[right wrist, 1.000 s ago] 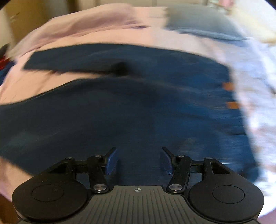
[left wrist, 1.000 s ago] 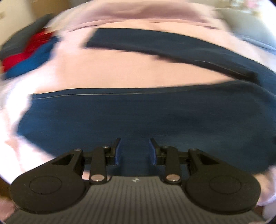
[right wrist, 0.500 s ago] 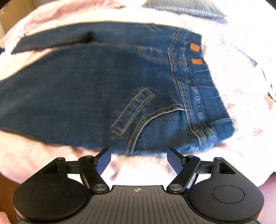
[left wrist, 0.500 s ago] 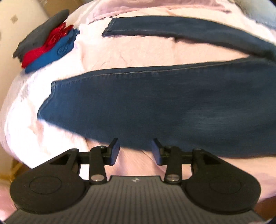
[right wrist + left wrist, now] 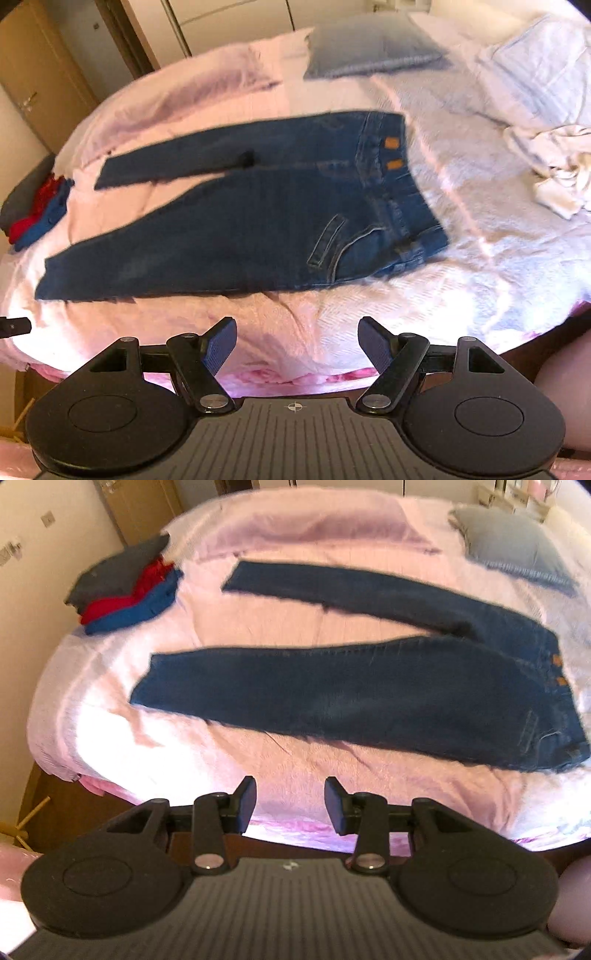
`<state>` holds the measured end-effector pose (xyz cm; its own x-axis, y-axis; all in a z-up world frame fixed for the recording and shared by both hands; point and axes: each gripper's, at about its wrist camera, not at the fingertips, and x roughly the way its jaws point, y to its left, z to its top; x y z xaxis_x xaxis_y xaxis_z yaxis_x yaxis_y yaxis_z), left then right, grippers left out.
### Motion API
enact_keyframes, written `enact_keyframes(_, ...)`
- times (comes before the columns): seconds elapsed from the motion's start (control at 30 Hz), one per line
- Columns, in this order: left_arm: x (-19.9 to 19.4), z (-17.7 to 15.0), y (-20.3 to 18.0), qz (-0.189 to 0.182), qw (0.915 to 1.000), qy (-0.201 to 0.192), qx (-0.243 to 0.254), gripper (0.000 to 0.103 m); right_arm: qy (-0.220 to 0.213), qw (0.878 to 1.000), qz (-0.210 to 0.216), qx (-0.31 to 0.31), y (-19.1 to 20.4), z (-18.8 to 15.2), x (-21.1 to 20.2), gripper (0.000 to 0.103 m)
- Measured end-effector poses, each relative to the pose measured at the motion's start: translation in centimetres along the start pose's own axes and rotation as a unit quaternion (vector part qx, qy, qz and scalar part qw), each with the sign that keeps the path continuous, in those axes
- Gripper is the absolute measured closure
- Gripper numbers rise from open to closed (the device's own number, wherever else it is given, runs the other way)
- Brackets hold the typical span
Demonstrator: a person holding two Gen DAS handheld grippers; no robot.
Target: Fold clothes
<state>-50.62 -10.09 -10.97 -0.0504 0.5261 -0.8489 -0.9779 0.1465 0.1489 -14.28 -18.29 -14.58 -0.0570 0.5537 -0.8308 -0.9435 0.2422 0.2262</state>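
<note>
A pair of dark blue jeans (image 5: 351,686) lies spread flat on the pink bed cover (image 5: 229,760), legs apart and pointing left, waist at the right. The jeans also show in the right wrist view (image 5: 258,221), with a back pocket and two brown tabs at the waistband. My left gripper (image 5: 290,799) is open and empty, held above the bed's near edge, apart from the jeans. My right gripper (image 5: 297,339) is open wide and empty, also back from the jeans over the near edge.
A stack of folded clothes, grey, red and blue (image 5: 125,587), sits at the bed's far left. A grey-blue pillow (image 5: 513,550) lies at the far right. Crumpled white clothes (image 5: 554,166) lie on the right of the bed. Wooden doors (image 5: 33,85) stand behind.
Both grippers have pulled back and up from close over the jeans to the bed's near edge. The whole pair of jeans is now in view. Both jaws stay open.
</note>
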Motion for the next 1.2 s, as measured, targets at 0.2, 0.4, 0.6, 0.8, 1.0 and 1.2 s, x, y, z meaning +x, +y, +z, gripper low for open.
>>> enact_keyframes(0.2, -4.9, -1.2, 0.2, -0.019, 0.9994, -0.030, -0.003, 0.066, -0.011, 1.000, 0.009, 0.005, 0.5, -1.2, -3.4, 0.027)
enact_keyframes(0.4, -8.4, -2.6, -0.1, -0.031, 0.9983, -0.050, -0.003, 0.066, -0.021, 1.000, 0.021, 0.002, 1.2, -2.3, -6.1, 0.027)
enact_keyframes(0.6, -10.1, -3.2, -0.2, -0.034, 0.9972, -0.066, -0.004, 0.065, -0.034, 0.999, 0.023, -0.007, 1.5, -2.9, -8.4, 0.027)
enact_keyframes(0.8, -11.2, -3.6, -0.6, -0.034, 0.9966, -0.074, -0.004, 0.064, -0.028, 0.999, 0.026, -0.001, 0.9, -3.4, -8.8, 0.027)
enact_keyframes(1.0, -11.0, -4.1, -1.0, -0.032, 0.9972, -0.068, 0.001, 0.063, -0.023, 0.999, 0.028, 0.002, 0.5, -3.9, -8.5, 0.027)
enact_keyframes(1.2, -10.0, -4.0, -1.4, -0.032, 0.9979, -0.056, 0.010, 0.063, -0.009, 1.000, 0.026, 0.013, 0.2, -3.8, -7.7, 0.027)
